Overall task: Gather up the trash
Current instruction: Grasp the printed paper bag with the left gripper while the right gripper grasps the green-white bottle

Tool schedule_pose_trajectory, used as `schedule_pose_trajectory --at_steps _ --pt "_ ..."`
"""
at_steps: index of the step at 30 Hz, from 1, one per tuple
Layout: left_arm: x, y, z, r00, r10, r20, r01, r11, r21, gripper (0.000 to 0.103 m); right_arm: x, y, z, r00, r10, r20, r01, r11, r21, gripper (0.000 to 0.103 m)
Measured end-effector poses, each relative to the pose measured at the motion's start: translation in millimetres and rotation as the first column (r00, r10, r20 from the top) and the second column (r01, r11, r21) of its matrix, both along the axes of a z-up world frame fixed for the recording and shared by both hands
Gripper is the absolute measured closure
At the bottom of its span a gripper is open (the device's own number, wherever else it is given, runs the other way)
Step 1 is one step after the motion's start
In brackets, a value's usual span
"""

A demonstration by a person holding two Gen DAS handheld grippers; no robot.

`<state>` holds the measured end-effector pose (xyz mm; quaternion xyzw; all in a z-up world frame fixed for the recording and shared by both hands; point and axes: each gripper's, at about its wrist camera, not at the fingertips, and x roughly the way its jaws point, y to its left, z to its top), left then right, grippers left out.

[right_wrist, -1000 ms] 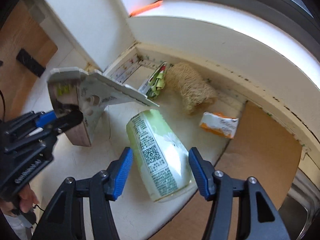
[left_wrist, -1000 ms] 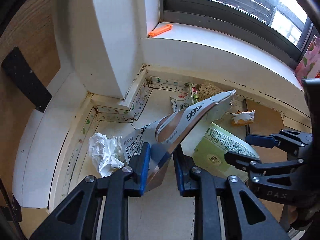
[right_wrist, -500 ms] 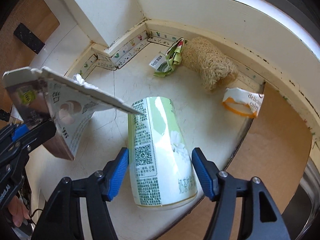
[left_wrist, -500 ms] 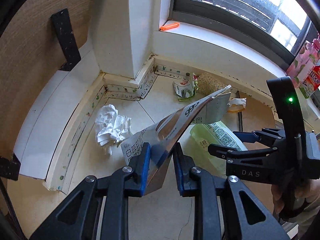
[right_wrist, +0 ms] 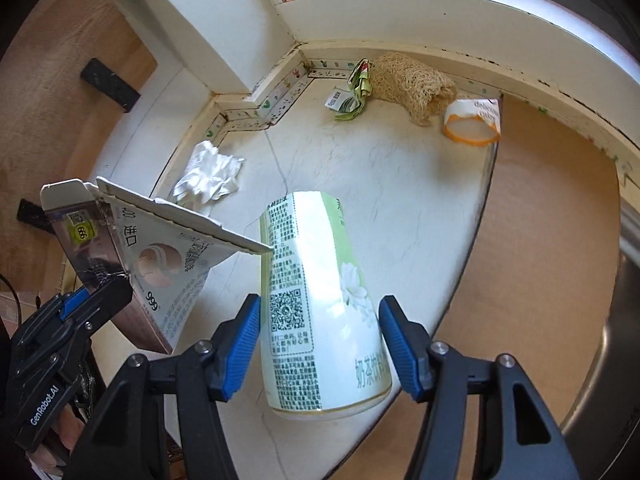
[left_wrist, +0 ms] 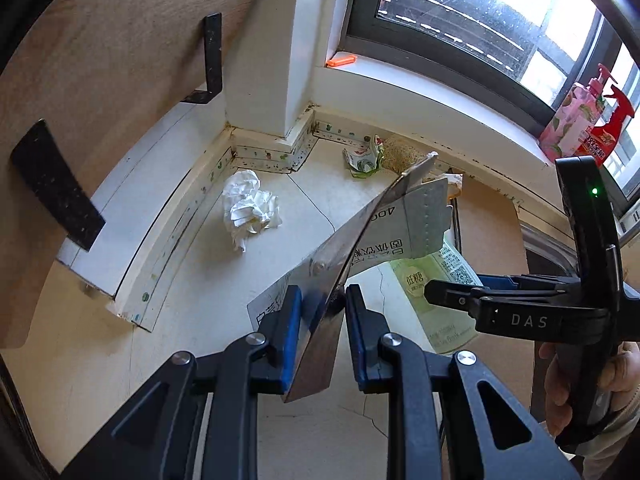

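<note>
My left gripper (left_wrist: pixel 320 300) is shut on a flattened silver-lined drink carton (left_wrist: pixel 384 220), which sticks up and to the right above the white counter (left_wrist: pixel 312 200). The right wrist view shows that carton (right_wrist: pixel 160 256) and the left gripper (right_wrist: pixel 96 292) at the left. A pale green paper cup (right_wrist: pixel 316 248) with a QR code lies between the blue pads of my right gripper (right_wrist: pixel 320 320). Its jaws are closing, and both pads touch the cup's sides. A crumpled white tissue (left_wrist: pixel 250 208) lies near the corner.
Against the back wall lie a folded green wrapper (right_wrist: pixel 354 92), a tan loofah (right_wrist: pixel 412 80) and an orange-and-white wrapper (right_wrist: pixel 472 120). A brown board (right_wrist: pixel 540 240) borders the counter, with a sink rim (right_wrist: pixel 628 280) beyond it. On the window sill stand pink bottles (left_wrist: pixel 572 120).
Both grippers have drawn back from the corner, so more of the counter shows. The carton and the green cup have come along with them.
</note>
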<state>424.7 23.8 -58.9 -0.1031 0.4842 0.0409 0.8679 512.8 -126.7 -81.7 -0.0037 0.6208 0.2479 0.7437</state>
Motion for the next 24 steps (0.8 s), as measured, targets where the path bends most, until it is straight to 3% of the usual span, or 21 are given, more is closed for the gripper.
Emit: schedule_pose_trajectory --at_steps 12,24 --pt "-109 14 15 0.996 -0.065 0.057 0.067 0.997 -0.038 0.084 -123 10 34 0.991 -0.135 0.012 0.134 0.989 0.066 0.043" --pt "-220 38 23 0.989 -0.119 0.082 0.126 0.988 -0.086 0.084 -255 12 42 0.967 -0.253 0.023 0.249 0.962 0.115 0.043"
